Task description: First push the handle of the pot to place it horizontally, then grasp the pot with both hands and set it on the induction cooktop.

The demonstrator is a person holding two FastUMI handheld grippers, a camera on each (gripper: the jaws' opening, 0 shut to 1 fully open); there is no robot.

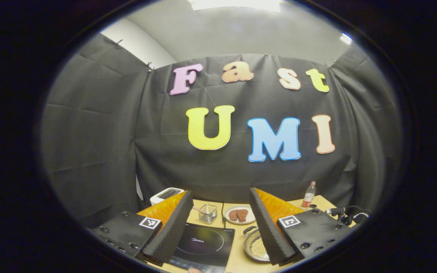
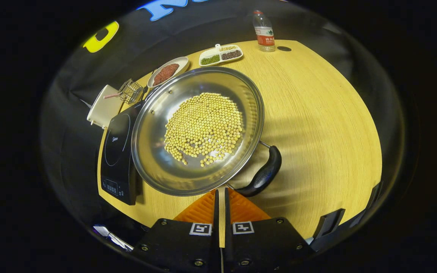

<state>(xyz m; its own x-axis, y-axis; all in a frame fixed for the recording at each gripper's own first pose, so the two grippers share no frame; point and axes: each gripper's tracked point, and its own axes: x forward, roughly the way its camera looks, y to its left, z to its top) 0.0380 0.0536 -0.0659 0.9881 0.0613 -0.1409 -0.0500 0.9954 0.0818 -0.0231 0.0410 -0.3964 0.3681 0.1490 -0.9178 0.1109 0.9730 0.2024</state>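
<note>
The black glass induction cooktop (image 2: 118,159) sits left of the shiny steel pot of yellow beans (image 2: 197,131). The left gripper (image 1: 218,223) is held wide open, empty. The right gripper (image 2: 220,197), nearly closed on nothing, is best nudged sideways against the black loop handle (image 2: 263,175).

overhead ceiling light (image 1: 237,3), booth dim | glare on steel pot (image 2: 197,131) | soft shadows on table (image 2: 328,125) | strong fisheye bending at edges | focus sharp
</note>
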